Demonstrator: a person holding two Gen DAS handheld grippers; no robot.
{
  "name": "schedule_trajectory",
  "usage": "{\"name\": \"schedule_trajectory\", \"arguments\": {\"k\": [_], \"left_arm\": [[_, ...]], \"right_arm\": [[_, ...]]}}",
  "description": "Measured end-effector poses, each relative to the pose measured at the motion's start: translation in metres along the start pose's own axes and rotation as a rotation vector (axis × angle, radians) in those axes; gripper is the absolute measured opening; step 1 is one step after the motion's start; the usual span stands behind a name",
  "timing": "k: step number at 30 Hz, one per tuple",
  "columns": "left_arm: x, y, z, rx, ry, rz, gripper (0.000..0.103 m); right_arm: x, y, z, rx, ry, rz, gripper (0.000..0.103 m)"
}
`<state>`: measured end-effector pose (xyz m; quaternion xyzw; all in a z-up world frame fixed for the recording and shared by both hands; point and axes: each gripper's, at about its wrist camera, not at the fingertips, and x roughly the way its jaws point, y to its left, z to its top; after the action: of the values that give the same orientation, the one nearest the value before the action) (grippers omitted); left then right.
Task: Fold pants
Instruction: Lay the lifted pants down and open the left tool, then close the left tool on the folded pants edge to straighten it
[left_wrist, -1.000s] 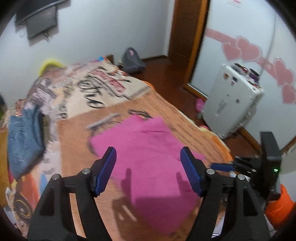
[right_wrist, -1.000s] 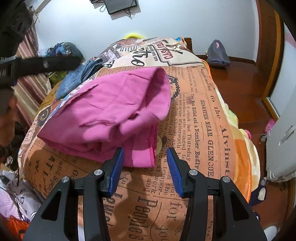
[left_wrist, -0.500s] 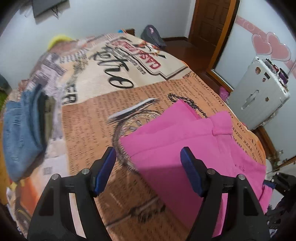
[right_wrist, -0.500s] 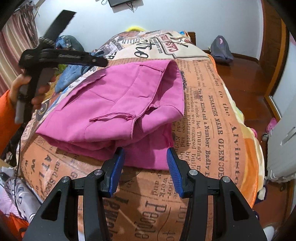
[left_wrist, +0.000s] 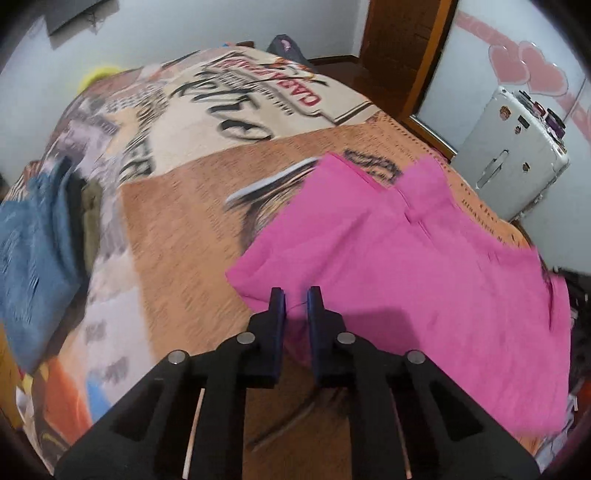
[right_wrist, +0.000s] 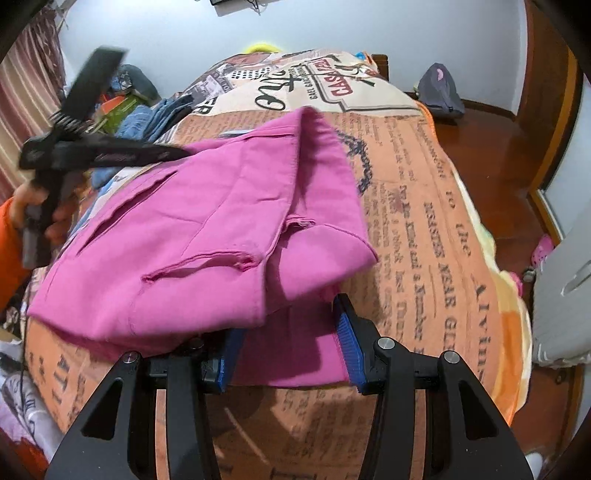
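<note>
Pink pants (left_wrist: 406, 266): lie folded on the bed (left_wrist: 177, 229), on the orange newsprint part of the bedspread; in the right wrist view an upper layer is doubled over a lower one that juts out toward the camera.

Left hand-held gripper (left_wrist: 295, 306): half a second ago its blue fingers stood wide apart above the cloth; now they are drawn nearly together at the near edge of the pants, with pink fabric showing in the narrow gap. Whether they truly pinch the cloth I cannot tell; the view is blurred.

Right hand-held gripper (right_wrist: 286, 339): fingers apart as before, now pushed further in, straddling the lower layer's near edge, the left finger (right_wrist: 225, 362) partly under the overhanging fold.

Blue jeans (left_wrist: 33, 258): heaped at the far side of the bed, well apart from the pants.

White case (left_wrist: 513, 155): stands on the floor beside the bed.
</note>
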<state>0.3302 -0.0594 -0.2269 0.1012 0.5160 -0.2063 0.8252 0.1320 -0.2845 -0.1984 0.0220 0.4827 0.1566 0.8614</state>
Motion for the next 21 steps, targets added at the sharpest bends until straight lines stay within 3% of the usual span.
{"name": "schedule_trajectory", "arguments": {"k": [12, 16, 21], "left_arm": [[-0.071, 0.041, -0.108, -0.156, -0.028, 0.072, 0.008], [-0.085, 0.054, -0.129, -0.199, -0.039, 0.101, 0.008], [-0.113, 0.078, -0.143, -0.311, -0.109, 0.074, 0.008]], "right_arm": [[-0.016, 0.024, 0.011, -0.032, -0.052, 0.02, 0.044], [-0.02, 0.039, 0.017, -0.055, -0.073, 0.029, 0.044], [-0.018, 0.062, 0.033, -0.092, -0.103, 0.062, 0.044]]}}
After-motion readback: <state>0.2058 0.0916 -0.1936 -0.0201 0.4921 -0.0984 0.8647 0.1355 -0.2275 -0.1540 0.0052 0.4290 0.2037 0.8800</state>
